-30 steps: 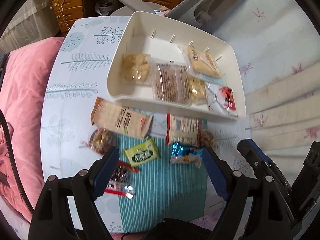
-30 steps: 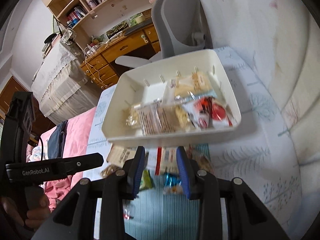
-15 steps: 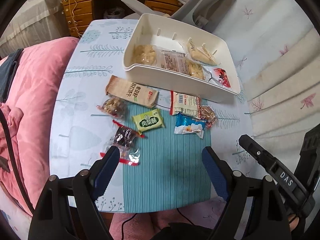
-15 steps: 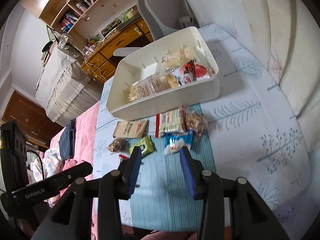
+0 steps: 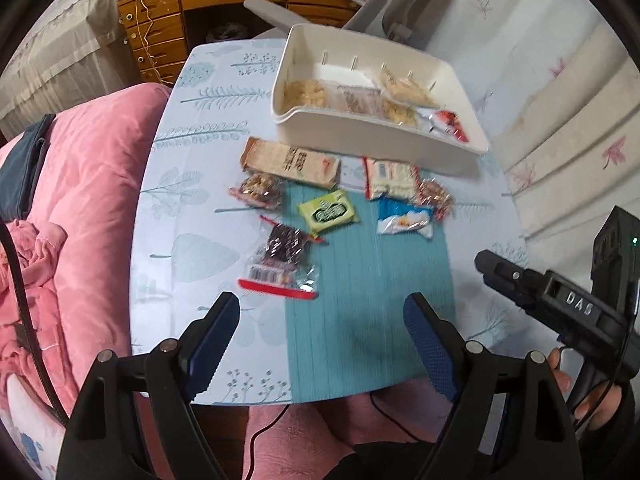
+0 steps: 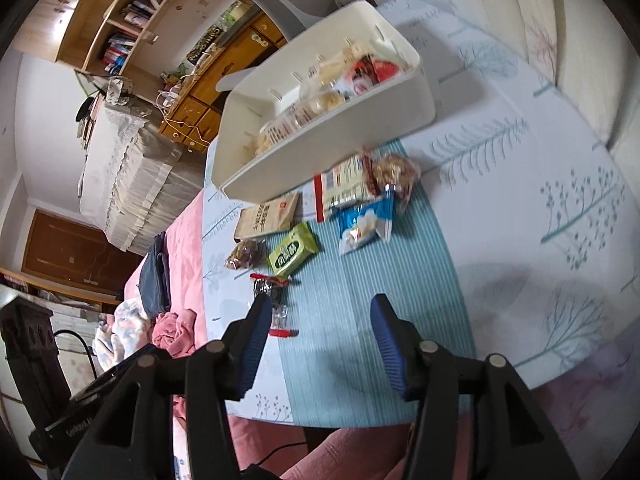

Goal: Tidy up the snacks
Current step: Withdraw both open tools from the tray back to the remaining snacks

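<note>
A white bin (image 5: 384, 136) (image 6: 332, 140) at the table's far side holds several snack packs. In front of it lie loose packs: a tan wafer pack (image 5: 290, 164) (image 6: 268, 216), a green pack (image 5: 328, 212) (image 6: 294, 254), a blue-white pack (image 5: 404, 216) (image 6: 366, 224), a red-white pack (image 5: 390, 178), a nut pack (image 5: 258, 190) and a clear pack of dark sweets (image 5: 282, 260) (image 6: 272, 294). My left gripper (image 5: 322, 328) hangs open and empty above the teal mat's near end. My right gripper (image 6: 318, 322) is empty too, its jaws opening, over the mat's near part.
The round table has a leaf-print cloth (image 5: 188, 208) and a teal striped mat (image 5: 368, 304) (image 6: 360, 300). A pink quilt (image 5: 72, 208) lies left of it. A grey chair (image 5: 384, 12) and a wooden desk (image 5: 224, 4) stand behind. The right tool's black body (image 5: 560, 304) is held by a hand at lower right.
Both grippers have pulled back from the bin toward the table's near edge, so the loose packs now lie ahead of them. The right jaws have spread wider; the left stayed open.
</note>
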